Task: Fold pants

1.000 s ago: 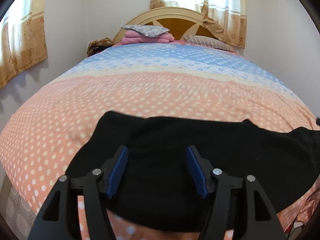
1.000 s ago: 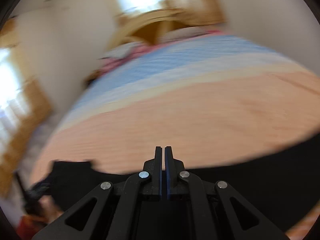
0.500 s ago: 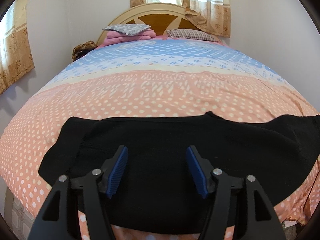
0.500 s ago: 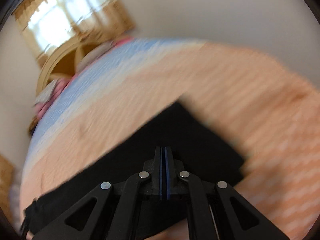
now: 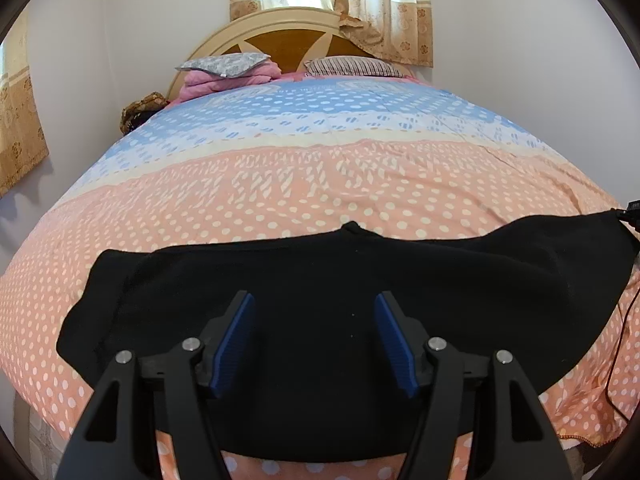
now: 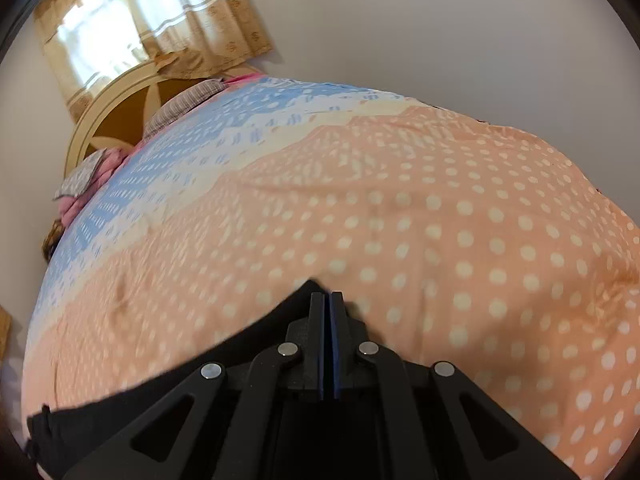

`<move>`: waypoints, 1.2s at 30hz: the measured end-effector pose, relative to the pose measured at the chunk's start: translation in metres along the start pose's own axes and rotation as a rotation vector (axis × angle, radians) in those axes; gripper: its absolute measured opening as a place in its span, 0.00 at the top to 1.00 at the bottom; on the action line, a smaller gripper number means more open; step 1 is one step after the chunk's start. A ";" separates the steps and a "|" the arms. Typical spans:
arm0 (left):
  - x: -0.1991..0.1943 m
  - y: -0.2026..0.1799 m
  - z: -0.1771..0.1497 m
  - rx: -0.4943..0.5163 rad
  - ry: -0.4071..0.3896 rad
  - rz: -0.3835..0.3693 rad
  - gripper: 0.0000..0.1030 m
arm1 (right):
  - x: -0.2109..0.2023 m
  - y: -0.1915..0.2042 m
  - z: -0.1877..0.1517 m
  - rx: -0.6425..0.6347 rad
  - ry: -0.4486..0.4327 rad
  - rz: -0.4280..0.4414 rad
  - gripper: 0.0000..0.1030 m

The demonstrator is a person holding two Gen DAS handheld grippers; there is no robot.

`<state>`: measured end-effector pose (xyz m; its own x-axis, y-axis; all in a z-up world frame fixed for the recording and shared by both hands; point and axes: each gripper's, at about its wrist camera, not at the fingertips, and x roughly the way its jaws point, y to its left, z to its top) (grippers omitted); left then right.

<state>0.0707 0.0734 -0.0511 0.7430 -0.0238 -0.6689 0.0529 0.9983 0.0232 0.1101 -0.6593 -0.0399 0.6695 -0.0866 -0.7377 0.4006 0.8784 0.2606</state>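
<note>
The pants (image 5: 360, 280) lie on the bed (image 5: 320, 184), under and ahead of the left gripper (image 5: 314, 312). Beyond them, pillows (image 5: 352, 67) sit before the headboard (image 5: 288, 38). The right gripper (image 6: 327, 300) sits at the pants' corner.

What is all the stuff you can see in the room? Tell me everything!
black fabric pants: one, black, spread flat across the near end of the bed
polka-dot bedspread: one, peach, cream and blue, covering the bed
arched wooden headboard: one, cream and brown, far end
striped pillow: one, grey-brown, by the headboard
folded pink blanket: one, pink, by the headboard
grey patterned cushion: one, on the blanket
floral curtains: tan, at the windows
left hand-held gripper: one, black with blue pads, open above the pants
right hand-held gripper: one, black, shut at the pants' edge
</note>
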 end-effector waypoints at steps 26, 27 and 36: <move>0.007 -0.008 -0.003 -0.003 0.042 -0.030 0.30 | -0.044 -0.053 -0.058 0.247 0.073 0.217 0.92; 0.009 -0.010 -0.003 0.003 0.052 -0.023 0.29 | -0.047 -0.056 -0.059 0.247 0.068 0.220 0.80; 0.018 -0.011 -0.003 0.024 0.108 0.033 0.23 | -0.046 -0.039 -0.054 0.177 0.021 0.134 0.30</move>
<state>0.0813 0.0618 -0.0650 0.6682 0.0160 -0.7438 0.0470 0.9969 0.0636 0.0304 -0.6645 -0.0497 0.7117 0.0372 -0.7015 0.4136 0.7850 0.4612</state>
